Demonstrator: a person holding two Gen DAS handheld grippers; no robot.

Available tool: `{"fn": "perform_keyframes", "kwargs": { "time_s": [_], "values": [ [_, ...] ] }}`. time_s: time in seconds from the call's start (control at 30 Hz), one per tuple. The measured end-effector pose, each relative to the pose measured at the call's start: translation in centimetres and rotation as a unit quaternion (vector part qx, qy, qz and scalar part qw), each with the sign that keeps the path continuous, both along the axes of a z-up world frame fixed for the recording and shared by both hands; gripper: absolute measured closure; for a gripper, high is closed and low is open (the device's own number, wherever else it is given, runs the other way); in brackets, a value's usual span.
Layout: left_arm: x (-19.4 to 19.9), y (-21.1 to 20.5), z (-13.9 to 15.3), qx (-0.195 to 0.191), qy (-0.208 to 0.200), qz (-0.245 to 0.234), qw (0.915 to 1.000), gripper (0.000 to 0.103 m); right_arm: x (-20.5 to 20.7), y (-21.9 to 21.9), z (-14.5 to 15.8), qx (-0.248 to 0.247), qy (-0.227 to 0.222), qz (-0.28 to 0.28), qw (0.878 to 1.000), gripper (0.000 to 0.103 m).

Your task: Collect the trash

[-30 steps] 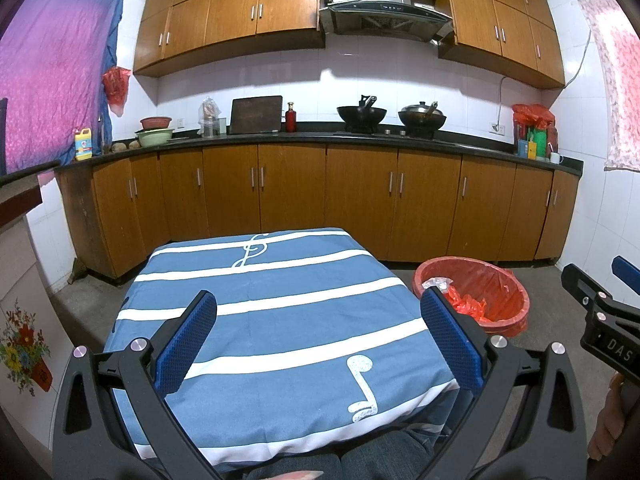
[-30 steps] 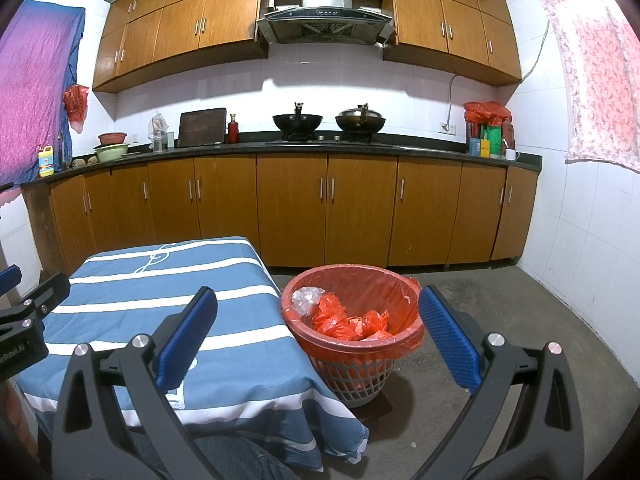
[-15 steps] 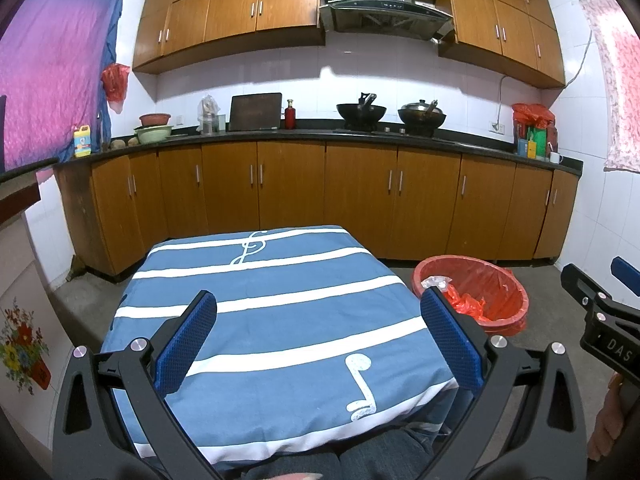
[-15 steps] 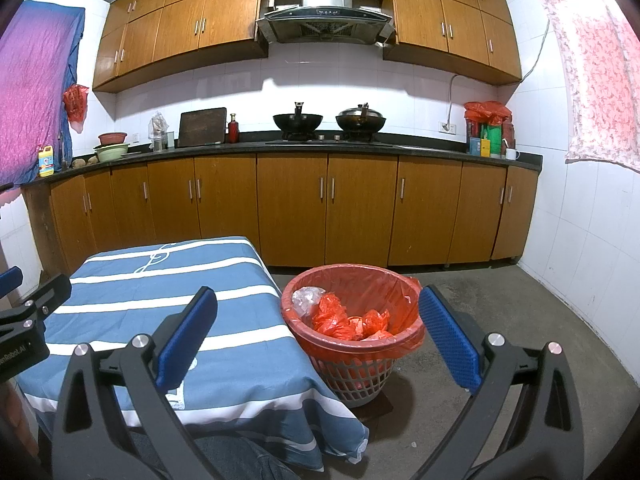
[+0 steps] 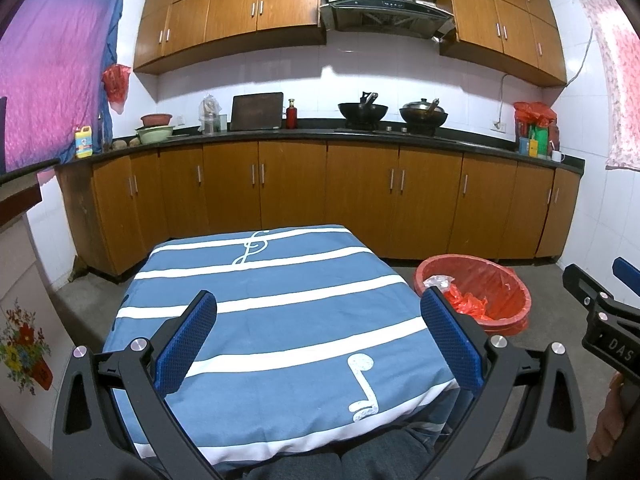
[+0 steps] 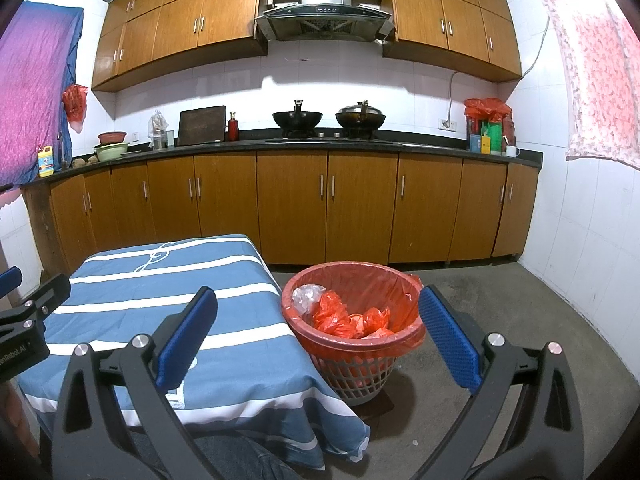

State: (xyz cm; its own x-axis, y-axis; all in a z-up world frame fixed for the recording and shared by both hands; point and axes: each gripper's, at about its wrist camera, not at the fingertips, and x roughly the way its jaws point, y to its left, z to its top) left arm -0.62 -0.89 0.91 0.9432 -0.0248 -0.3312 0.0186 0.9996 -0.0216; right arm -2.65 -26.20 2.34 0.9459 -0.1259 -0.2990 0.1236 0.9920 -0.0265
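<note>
Both views match the earlier frames; nothing has shifted. One left gripper and one right gripper, each level with fingers spread and empty. One worktop lies between the left fingers; one waste basket, holding red bags, sits between the right fingers.

I count one table, one bin, two woks, two grippers, both empty.

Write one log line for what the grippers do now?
left gripper: open, empty | right gripper: open, empty | red-lined grey mesh bin: holds trash | blue striped tablecloth: bare
</note>
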Motion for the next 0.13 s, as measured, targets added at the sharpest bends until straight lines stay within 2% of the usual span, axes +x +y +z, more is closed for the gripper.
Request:
{"fn": "perform_keyframes", "kwargs": {
  "time_s": [0.13],
  "values": [
    [0.07, 0.05, -0.02, 0.001, 0.0, 0.0, 1.0, 0.002, -0.09, 0.23, -0.16, 0.0, 0.0, 0.0, 1.0, 0.004]
  ]
}}
